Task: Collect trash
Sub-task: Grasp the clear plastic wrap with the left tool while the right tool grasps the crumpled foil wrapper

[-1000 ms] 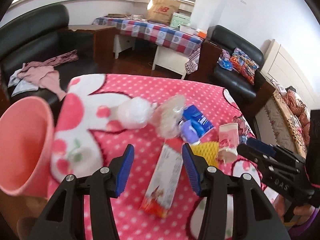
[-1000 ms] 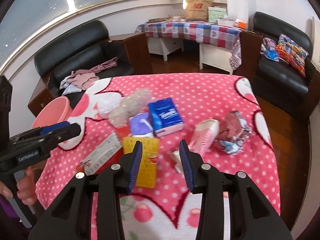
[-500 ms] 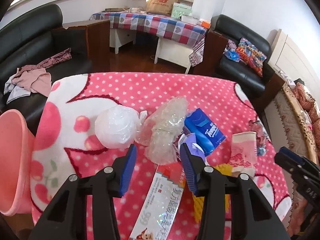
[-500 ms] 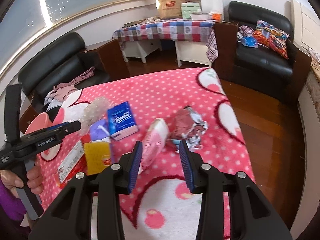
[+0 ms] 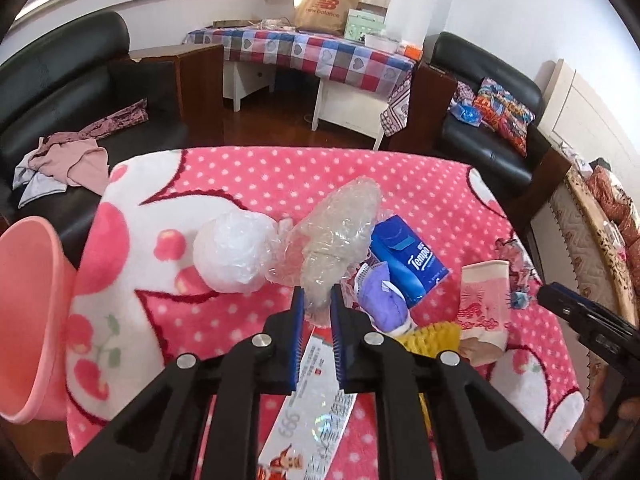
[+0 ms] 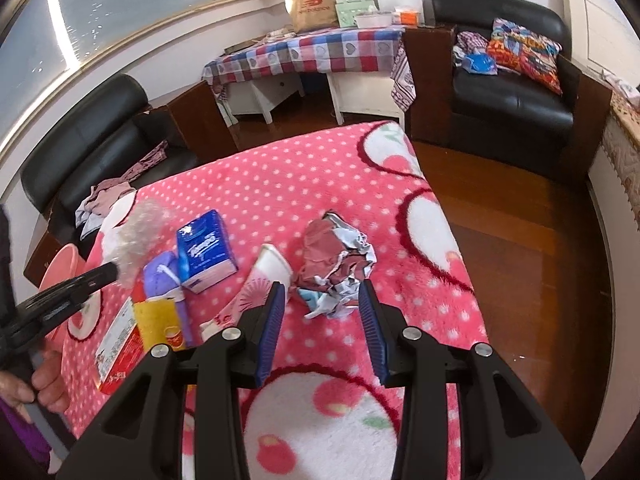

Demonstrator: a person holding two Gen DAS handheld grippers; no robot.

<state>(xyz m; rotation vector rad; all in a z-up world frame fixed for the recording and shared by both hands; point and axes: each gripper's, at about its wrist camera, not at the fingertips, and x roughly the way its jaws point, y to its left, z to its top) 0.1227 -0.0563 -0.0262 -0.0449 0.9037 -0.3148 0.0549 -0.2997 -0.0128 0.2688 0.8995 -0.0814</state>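
Observation:
My left gripper point(image 5: 315, 300) is shut on the near end of a crumpled clear plastic bag point(image 5: 340, 228) lying on the pink polka-dot table cover point(image 5: 280, 176). A white plastic ball point(image 5: 232, 254) lies just left of it. My right gripper point(image 6: 322, 294) is open, its fingers on either side of a crumpled maroon-and-silver wrapper point(image 6: 336, 256). Between them lie a blue tissue pack point(image 6: 204, 250), a purple wrapper point(image 6: 160, 278), a pink paper cup point(image 6: 256, 292), a yellow packet point(image 6: 158, 322) and a long red-and-white box point(image 5: 316, 404). A pink bin point(image 5: 28, 312) stands off the table's left edge.
Black sofas point(image 5: 60, 92) stand at left and back right point(image 6: 512, 80). A checkered table point(image 5: 316, 52) with a paper bag stands at the back. Wooden floor point(image 6: 528, 248) lies right of the table. Clothes point(image 5: 68, 160) lie on the left sofa.
My left gripper moved forward over the long box and shut on the clear plastic bag. My right gripper swung right and closer, ending open around the crumpled wrapper.

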